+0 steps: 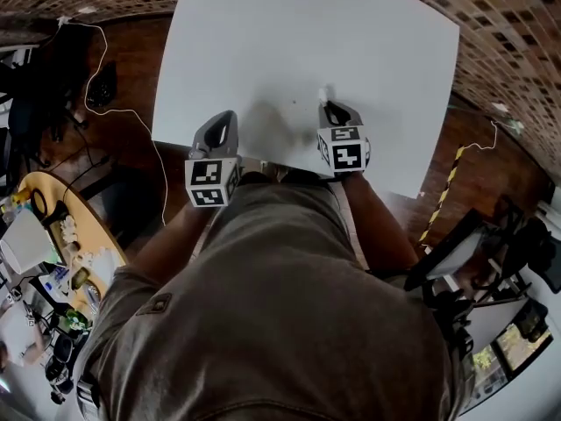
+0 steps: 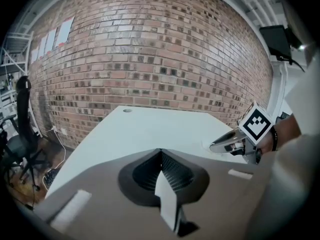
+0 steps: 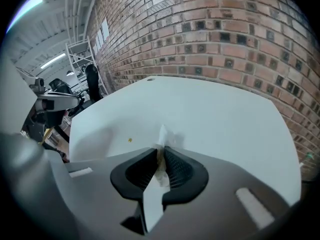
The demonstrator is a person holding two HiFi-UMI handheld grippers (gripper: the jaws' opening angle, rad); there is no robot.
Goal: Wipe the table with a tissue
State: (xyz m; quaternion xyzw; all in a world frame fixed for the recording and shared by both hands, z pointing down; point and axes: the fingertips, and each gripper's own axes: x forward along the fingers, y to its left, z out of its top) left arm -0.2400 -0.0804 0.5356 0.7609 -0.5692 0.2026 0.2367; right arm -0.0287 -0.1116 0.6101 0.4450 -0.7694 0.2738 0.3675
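One tissue (image 3: 163, 134) clenched in right gripper (image 3: 161, 149) jaws; left gripper (image 2: 160, 153) jaws clenched, empty. Yellow speck (image 3: 129, 140) on tabletop (image 3: 215, 114) unwiped; wiping likely barely started.

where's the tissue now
The tissue is pinched in the right gripper, right of centre in the head view, over the table near its front edge.

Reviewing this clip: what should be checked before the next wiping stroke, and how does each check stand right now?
1. Small white crumpled tissue clamped in the right gripper: ok.
2. Left gripper shut with nothing in it: ok.
3. The two grippers apart, above the near edge of the white table: ok.
4. Tissue pressed onto the table surface: cannot tell.
5. Tiny yellow speck wiped off the table: not ok; it lies beside the tissue.
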